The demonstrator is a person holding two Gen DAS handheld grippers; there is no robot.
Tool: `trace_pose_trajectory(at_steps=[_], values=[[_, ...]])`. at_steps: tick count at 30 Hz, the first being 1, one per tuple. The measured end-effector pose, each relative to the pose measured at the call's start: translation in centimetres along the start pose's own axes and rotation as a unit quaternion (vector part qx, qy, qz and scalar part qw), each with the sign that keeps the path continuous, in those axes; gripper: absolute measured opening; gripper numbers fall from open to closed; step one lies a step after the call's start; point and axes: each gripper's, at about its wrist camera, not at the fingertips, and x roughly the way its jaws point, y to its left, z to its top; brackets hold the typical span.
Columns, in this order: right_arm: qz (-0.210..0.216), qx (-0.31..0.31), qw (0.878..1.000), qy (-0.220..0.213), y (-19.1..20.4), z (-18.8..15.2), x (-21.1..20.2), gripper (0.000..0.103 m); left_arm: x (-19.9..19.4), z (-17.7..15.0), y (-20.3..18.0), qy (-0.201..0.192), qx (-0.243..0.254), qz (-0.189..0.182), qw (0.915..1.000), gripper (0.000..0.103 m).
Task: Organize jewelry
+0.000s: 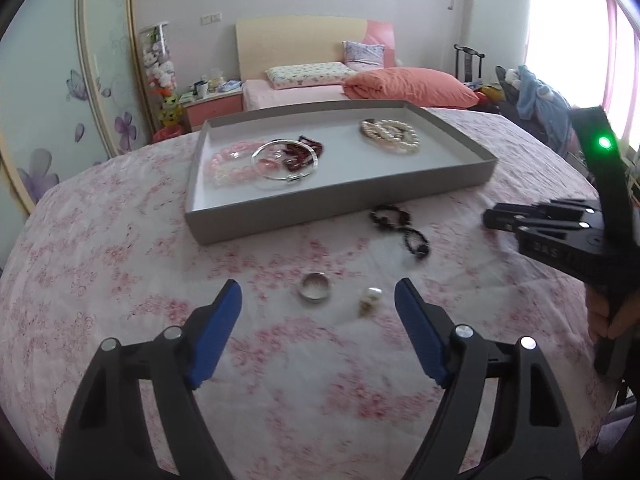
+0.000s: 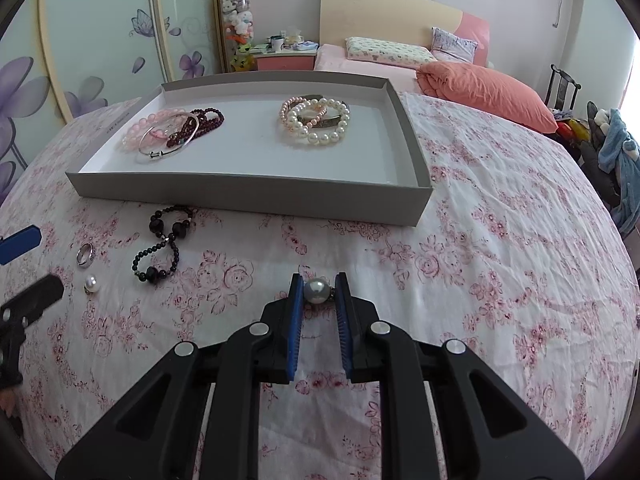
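Observation:
A grey tray [image 1: 336, 204] [image 2: 248, 194] on the floral cloth holds pink, silver and dark red bracelets [image 1: 264, 158] [image 2: 168, 132] and pearl bracelets [image 1: 390, 136] [image 2: 316, 120]. A black bead bracelet [image 1: 400, 230] [image 2: 164, 242], a silver ring [image 1: 315, 286] [image 2: 85, 255] and a pearl earring [image 1: 372, 296] [image 2: 90, 283] lie in front of it. My left gripper [image 1: 318, 296] is open just above the ring and earring. My right gripper [image 2: 318, 290] is shut on a second pearl earring [image 2: 316, 291], above the cloth; it shows at the right edge of the left wrist view [image 1: 496, 218].
The round table's floral cloth [image 2: 500, 280] spreads to the right of the tray. Behind stand a bed with an orange pillow [image 2: 484, 88], a nightstand [image 2: 286, 58] and a chair with clothes [image 2: 616, 148].

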Motion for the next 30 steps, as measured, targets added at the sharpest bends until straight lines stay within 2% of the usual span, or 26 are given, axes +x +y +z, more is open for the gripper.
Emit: trace_pose_trajectory(at_steps=[5, 9, 14, 20, 23, 24, 30], values=[[0.003, 0.003, 1.000, 0.000, 0.0, 0.0, 0.0, 0.017, 0.3, 0.0, -1.9, 0.009, 0.007, -0.028, 0.9995, 0.066], [0.006, 0.005, 1.000, 0.000, -0.1, 0.0, 0.0, 0.017, 1.6, 0.1, -2.9, 0.032, 0.011, -0.026, 0.9991, 0.058], [0.008, 0.007, 1.000, 0.001, -0.2, 0.0, 0.0, 0.017, 2.8, 0.5, -2.9, 0.049, -0.007, -0.019, 0.9986, 0.055], [0.008, 0.007, 1.000, 0.001, -0.3, 0.0, 0.0, 0.017, 3.9, 0.9, -2.6, 0.065, -0.018, -0.015, 0.9976, 0.038], [0.008, 0.007, 1.000, 0.001, -0.3, 0.0, 0.0, 0.017, 4.1, 1.0, -2.6, 0.065, -0.016, -0.007, 0.9978, 0.024], [0.008, 0.007, 1.000, 0.001, -0.3, 0.0, -0.1, 0.017, 4.2, 1.1, -2.5, 0.065, -0.016, -0.004, 0.9978, 0.016], [0.006, 0.004, 1.000, 0.001, -0.2, 0.0, 0.0, 0.017, 4.2, 1.2, -1.9, 0.062, -0.020, -0.014, 0.9978, 0.014]])
